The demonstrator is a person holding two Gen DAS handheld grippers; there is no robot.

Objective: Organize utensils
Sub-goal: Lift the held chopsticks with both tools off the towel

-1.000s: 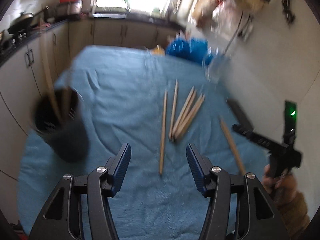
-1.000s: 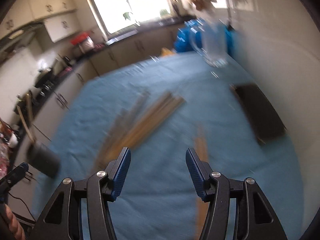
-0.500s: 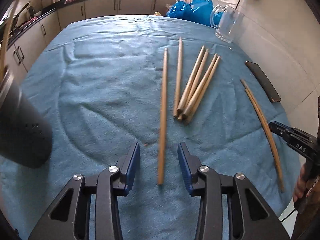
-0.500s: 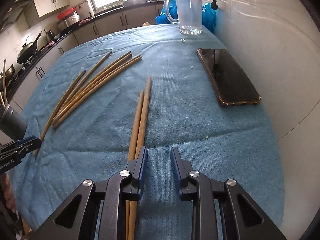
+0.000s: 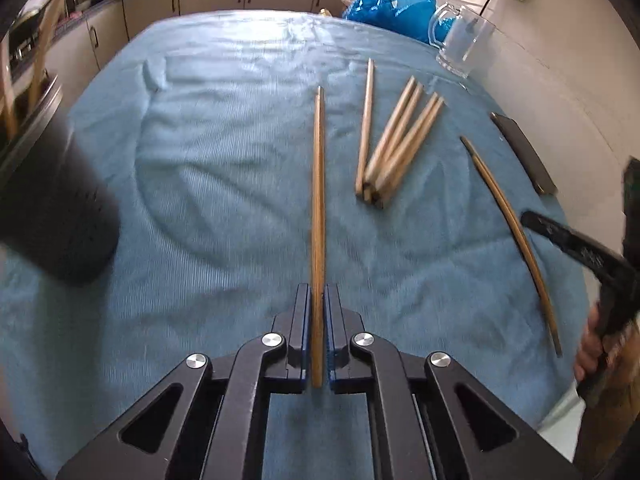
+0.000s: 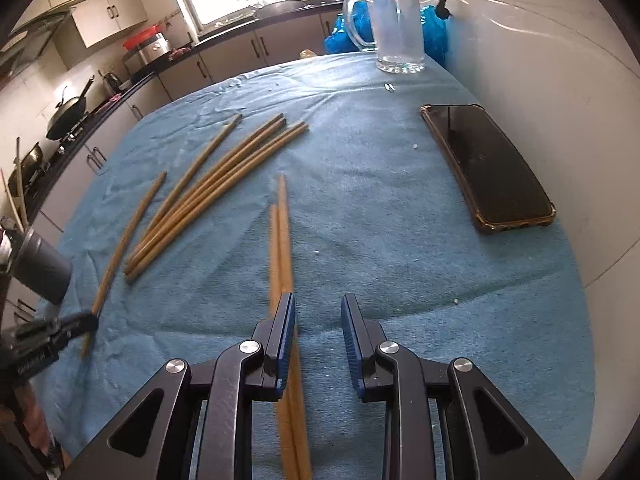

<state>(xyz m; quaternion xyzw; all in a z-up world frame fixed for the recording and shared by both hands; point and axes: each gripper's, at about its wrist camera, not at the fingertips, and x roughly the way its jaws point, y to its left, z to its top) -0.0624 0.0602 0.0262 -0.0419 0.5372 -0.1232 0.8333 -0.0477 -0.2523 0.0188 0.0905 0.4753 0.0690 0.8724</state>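
Note:
My left gripper is shut on the near end of a long wooden chopstick, which points away over the blue cloth. In the right wrist view that chopstick ends in the left gripper at the lower left. My right gripper stands narrowly open. A pair of chopsticks runs under its left finger, and the right pad is clear of them. Several more chopsticks lie bundled mid-table. A black holder with sticks in it stands at the left.
A dark phone lies by the right wall. A glass mug and a blue bag stand at the far edge. A person's hand holds the right gripper at the table's right edge. Kitchen cabinets run beyond the table.
The left jaws have closed from wide onto the chopstick while the gripper sank toward the cloth. The right jaws have narrowed, and that gripper has come down over the pair of chopsticks.

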